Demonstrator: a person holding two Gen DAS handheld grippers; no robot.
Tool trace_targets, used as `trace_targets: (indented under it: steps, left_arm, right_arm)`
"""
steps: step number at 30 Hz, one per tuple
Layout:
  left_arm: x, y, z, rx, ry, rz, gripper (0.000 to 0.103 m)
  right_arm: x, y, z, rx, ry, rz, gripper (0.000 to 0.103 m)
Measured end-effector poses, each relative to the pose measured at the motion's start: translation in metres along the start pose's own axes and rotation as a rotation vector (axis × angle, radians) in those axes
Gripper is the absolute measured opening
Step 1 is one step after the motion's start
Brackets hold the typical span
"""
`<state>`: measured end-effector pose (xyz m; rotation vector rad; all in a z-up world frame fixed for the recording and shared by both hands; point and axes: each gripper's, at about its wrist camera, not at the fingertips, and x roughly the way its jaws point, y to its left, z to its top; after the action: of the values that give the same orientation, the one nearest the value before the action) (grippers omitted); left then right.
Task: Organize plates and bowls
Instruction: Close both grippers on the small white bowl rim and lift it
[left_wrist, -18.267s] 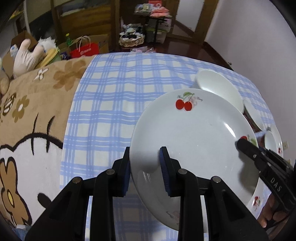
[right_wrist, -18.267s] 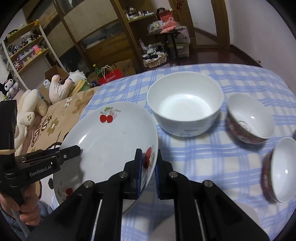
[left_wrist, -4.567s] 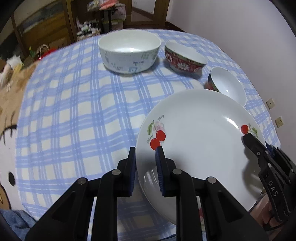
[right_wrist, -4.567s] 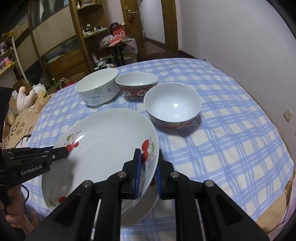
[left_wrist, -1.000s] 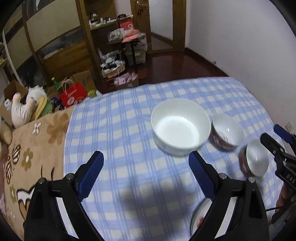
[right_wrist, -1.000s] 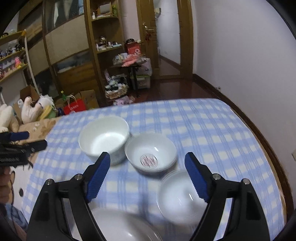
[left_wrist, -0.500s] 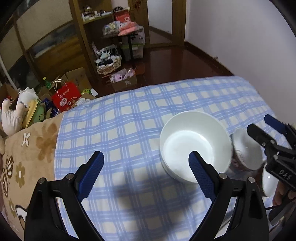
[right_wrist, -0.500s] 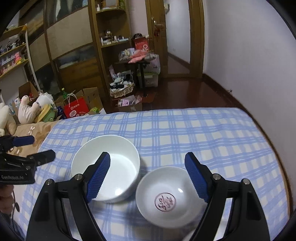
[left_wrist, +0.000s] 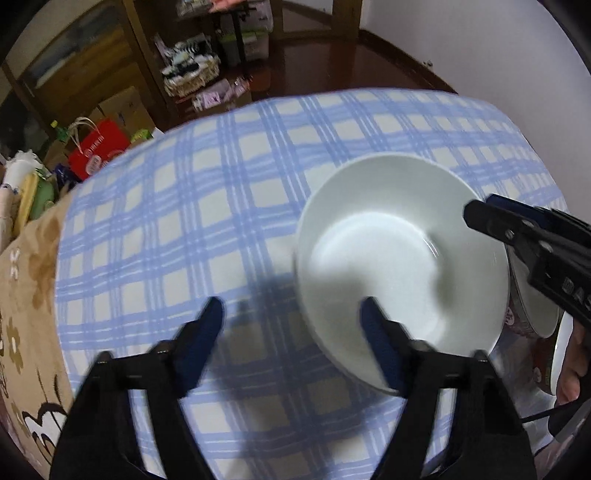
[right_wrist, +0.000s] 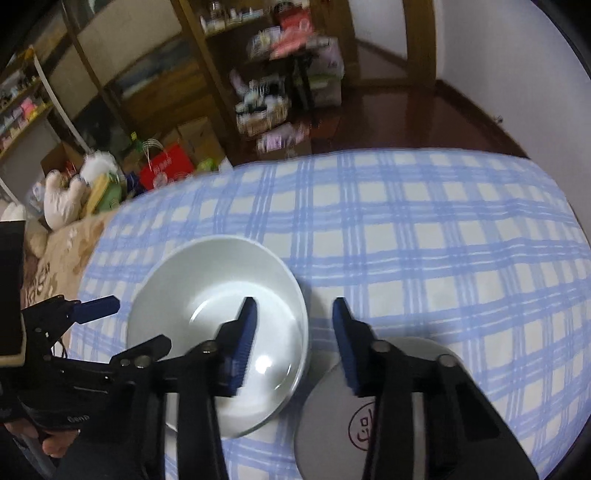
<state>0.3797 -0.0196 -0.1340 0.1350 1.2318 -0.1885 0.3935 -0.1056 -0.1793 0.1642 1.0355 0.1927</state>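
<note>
Large plain white ceramic bowl (left_wrist: 399, 258) right of centre on blue-and-white checked tablecloth (left_wrist: 184, 221), left gripper (left_wrist: 291, 321) and right gripper (right_wrist: 291, 325) each straddling its rim, jaws just closing, pads not yet pressing, smaller red-stamped bowl (right_wrist: 332, 424) lower right.

Large bowl (right_wrist: 218, 295) left of small bowl (right_wrist: 328, 424)

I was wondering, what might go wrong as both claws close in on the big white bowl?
The right claw straddles the big white bowl's rim with the red-marked bowl crowding alongside; they could knock. The left claw, jaws just closing, straddles the opposite rim; uneven grips may tilt or drop the bowl.
</note>
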Motion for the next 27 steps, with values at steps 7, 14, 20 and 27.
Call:
trace_targets:
  steps: [7,14,20,27]
  left_arm:
    - [0.011,0.007,0.001,-0.104,0.031,-0.099,0.017]
    - [0.003,0.003,-0.001,-0.114,0.022,-0.073,0.016]
    - [-0.009,0.005,-0.010,-0.094,0.033,-0.064,0.013]
    - [-0.037,0.011,-0.027,-0.131,0.017,-0.065,0.013]
  right_arm:
    - [0.018,-0.004,0.004,0.010,0.074,-0.001,0.010]
    - [0.020,0.000,0.007,-0.012,0.108,-0.042,0.008]
    - [0.000,0.010,0.000,-0.008,0.074,-0.038,0.009]
    - [-0.028,0.028,-0.009,-0.016,0.053,-0.039,0.009]
